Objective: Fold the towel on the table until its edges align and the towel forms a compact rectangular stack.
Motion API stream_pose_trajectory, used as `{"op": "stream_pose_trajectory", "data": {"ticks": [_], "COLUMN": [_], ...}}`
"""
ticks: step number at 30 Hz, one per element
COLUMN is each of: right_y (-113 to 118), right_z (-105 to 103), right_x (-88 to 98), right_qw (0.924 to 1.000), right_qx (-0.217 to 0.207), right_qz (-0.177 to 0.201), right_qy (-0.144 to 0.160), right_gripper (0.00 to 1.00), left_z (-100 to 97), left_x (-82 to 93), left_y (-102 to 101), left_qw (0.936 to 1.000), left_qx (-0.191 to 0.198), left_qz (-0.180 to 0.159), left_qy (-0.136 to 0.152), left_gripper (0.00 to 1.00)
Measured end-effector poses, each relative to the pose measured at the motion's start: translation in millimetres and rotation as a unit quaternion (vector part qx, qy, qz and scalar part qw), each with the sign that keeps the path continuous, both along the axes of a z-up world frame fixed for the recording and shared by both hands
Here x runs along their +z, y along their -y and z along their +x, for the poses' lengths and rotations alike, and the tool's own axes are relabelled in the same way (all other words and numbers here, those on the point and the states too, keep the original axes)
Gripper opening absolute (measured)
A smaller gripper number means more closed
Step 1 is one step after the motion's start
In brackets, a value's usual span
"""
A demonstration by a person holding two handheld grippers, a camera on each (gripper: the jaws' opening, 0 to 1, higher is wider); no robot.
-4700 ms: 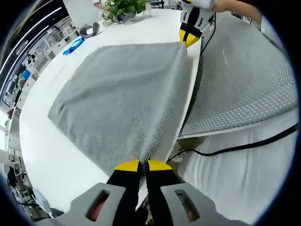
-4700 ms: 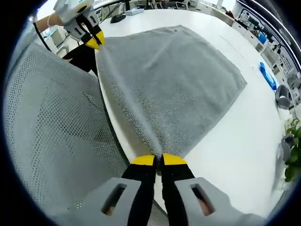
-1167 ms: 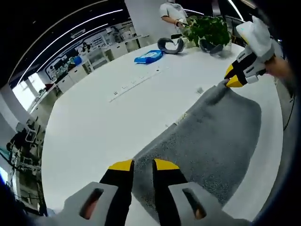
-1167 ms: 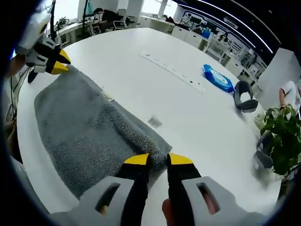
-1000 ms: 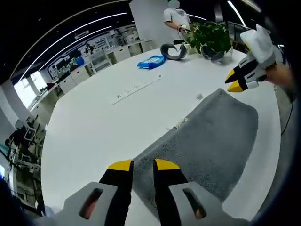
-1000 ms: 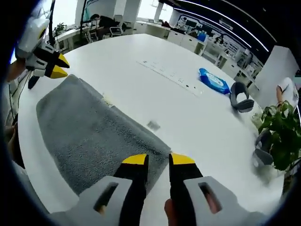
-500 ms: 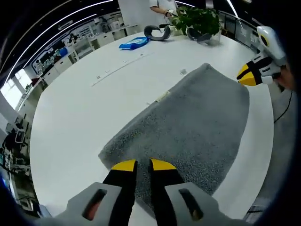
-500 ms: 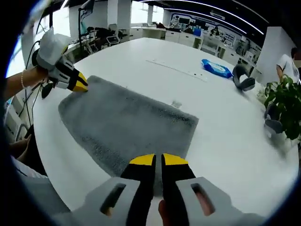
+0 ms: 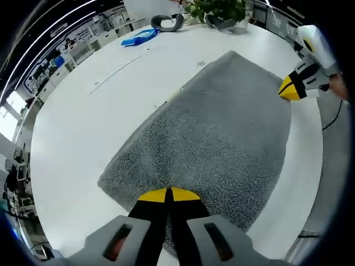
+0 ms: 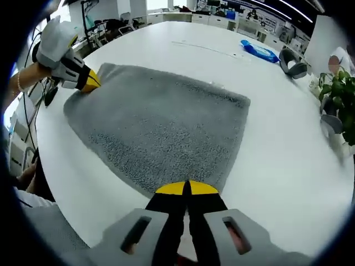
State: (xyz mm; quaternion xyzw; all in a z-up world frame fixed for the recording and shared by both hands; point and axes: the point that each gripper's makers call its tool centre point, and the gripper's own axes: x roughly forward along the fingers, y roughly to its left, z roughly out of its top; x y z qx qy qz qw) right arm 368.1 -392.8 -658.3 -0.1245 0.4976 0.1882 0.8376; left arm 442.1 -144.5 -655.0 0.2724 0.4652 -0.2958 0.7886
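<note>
The grey towel (image 9: 211,127) lies folded over on the white table (image 9: 72,127), with its doubled edge on the far side. My left gripper (image 9: 168,194) is shut on one corner of the towel's near folded edge. My right gripper (image 10: 186,188) is shut on the other corner of that edge. In the left gripper view the right gripper (image 9: 290,88) comes in from the right at the towel's corner. In the right gripper view the left gripper (image 10: 89,81), held by a hand, touches the towel (image 10: 161,122) at its left corner.
A blue packet (image 9: 138,36), a grey headset (image 9: 165,22) and a potted plant (image 9: 213,8) sit at the table's far side. A thin white strip (image 9: 113,72) lies beyond the towel. A black cable (image 9: 333,113) hangs off the table's near edge.
Both grippers let go of the far edge after laying it down, drew back over the towel to its near folded edge, and their jaws closed there. The towel now lies flat.
</note>
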Motion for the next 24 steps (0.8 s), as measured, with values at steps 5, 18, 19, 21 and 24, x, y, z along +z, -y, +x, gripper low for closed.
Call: {"op": "stream_pose_trajectory", "data": {"ticks": [5, 18, 19, 21, 24], "right_y": [2, 4, 5, 5, 5], "right_z": [0, 7, 8, 8, 8], "right_x": [-1.3, -3.1, -3.1, -3.2, -3.4], "right_qw": [0.9999, 0.9959, 0.9960, 0.9960, 0.9949], "right_qx": [-0.014, 0.036, 0.034, 0.033, 0.041], "right_qz": [-0.003, -0.062, -0.057, -0.048, -0.043], "right_qy": [-0.004, -0.056, -0.060, -0.068, -0.082], "right_gripper": [0.00, 0.00, 0.00, 0.00, 0.00], "left_z": [-1.1, -11.3, -12.7, -14.6, -18.2], "left_x": [-0.7, -1.8, -1.9, -2.2, -2.0], "left_y": [1, 1, 1, 1, 1], "left_qw": [0.9998, 0.9985, 0.9985, 0.9986, 0.9985], "left_qx": [0.001, -0.018, -0.018, -0.024, -0.026], "left_qz": [0.009, 0.027, 0.028, 0.032, 0.037], "left_qy": [-0.017, -0.044, -0.043, -0.036, -0.031], "left_gripper": [0.01, 0.01, 0.01, 0.01, 0.01]}}
